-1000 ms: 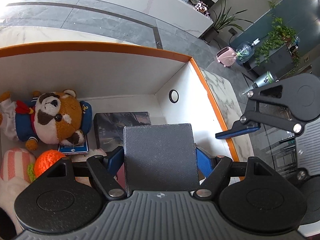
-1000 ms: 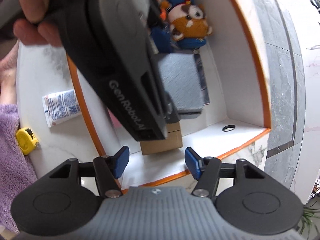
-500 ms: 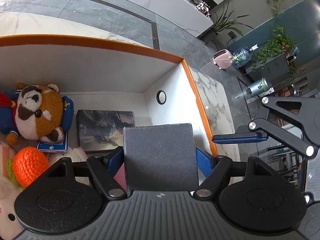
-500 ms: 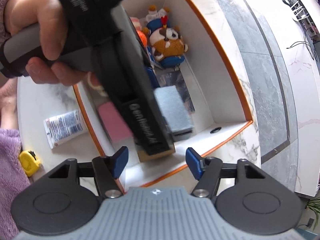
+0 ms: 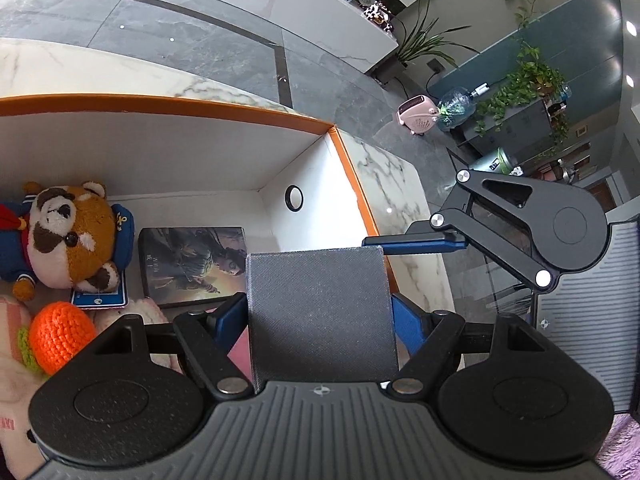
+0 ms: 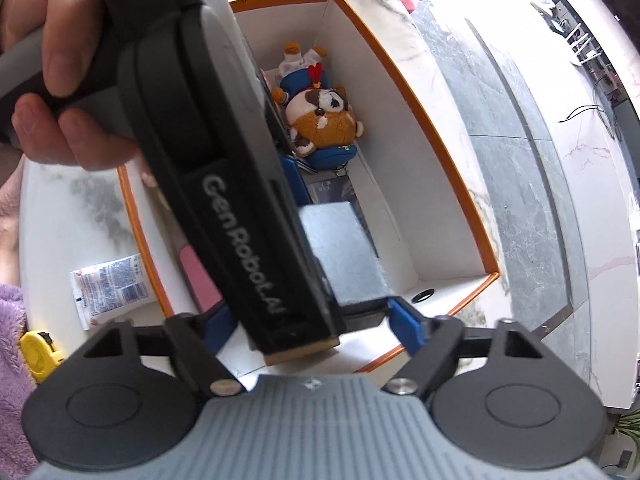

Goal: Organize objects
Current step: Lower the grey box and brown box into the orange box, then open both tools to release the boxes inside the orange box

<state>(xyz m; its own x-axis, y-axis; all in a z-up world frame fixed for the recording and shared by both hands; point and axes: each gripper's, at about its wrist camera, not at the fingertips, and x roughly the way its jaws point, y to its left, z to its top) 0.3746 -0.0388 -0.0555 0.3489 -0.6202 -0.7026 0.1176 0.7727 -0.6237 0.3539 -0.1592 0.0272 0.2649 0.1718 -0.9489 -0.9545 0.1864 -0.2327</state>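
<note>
The left tongs (image 5: 320, 312) grip a grey textured rectangular box (image 5: 320, 312) above the orange-rimmed white storage box (image 5: 224, 152), not yet placed. The right tongs (image 6: 312, 320), just opening, hold nothing. A toothpaste tube (image 6: 108, 284) and yellow tape measure (image 6: 38, 354) remain on the counter (image 6: 68, 216).

Right gripper (image 6: 316, 322) low in frame, blue fingers (image 6: 404, 322) spread wide, jaws just been opening; nothing pressed between pads. Left gripper (image 6: 224, 184), black body, crosses view diagonally, held by hand (image 6: 60, 80) at upper left. Grey box (image 6: 344, 256) at its lower end, over white box with orange rim (image 6: 432, 136). Inside white box: plush animal in blue clothes (image 6: 320, 116), pink flat object (image 6: 200, 276). On marble table (image 6: 60, 216) left of box: tube (image 6: 108, 284), yellow tape measure (image 6: 38, 350). Purple fleece sleeve (image 6: 12, 344) at left edge.
</note>
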